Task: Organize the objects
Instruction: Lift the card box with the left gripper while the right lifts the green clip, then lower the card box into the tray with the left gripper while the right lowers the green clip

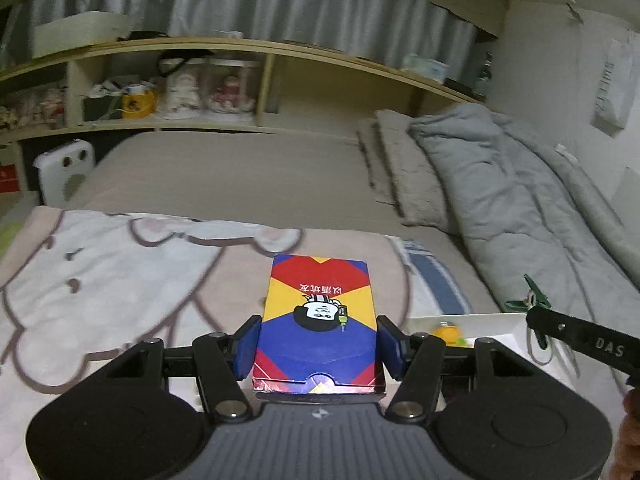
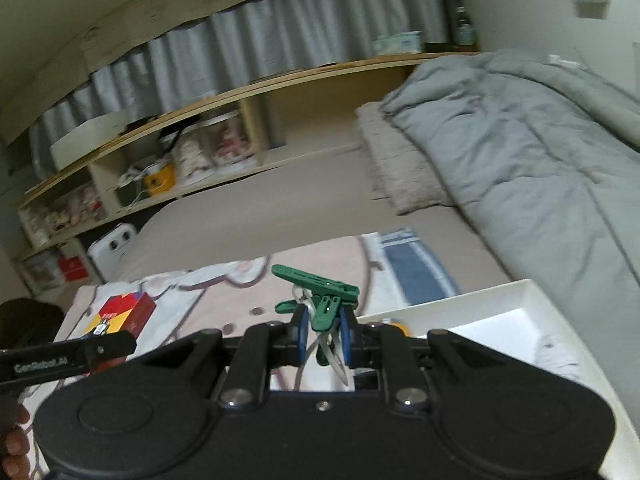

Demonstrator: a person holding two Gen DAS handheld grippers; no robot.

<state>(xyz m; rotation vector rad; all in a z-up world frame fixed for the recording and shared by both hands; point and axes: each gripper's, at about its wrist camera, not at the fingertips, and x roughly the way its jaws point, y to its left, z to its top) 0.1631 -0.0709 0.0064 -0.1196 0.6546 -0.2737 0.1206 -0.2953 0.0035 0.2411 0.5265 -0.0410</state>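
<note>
My left gripper (image 1: 318, 344) is shut on a red, yellow and blue card box (image 1: 320, 320), held flat above the cartoon blanket (image 1: 120, 272). The box also shows in the right wrist view (image 2: 120, 314), at the left. My right gripper (image 2: 324, 334) is shut on green clothes pegs (image 2: 326, 300) with white cords hanging from them, above the near edge of a white tray (image 2: 532, 296). In the left wrist view the pegs (image 1: 528, 300) and the tray (image 1: 480, 322) show at the right. A small orange-yellow object (image 1: 448, 332) lies in the tray.
A folded grey duvet (image 1: 520, 200) and a beige pillow (image 1: 404, 168) lie on the bed at the right. A wooden shelf (image 1: 240, 48) with bags and boxes runs along the back. A white appliance (image 1: 64, 172) stands left of the bed.
</note>
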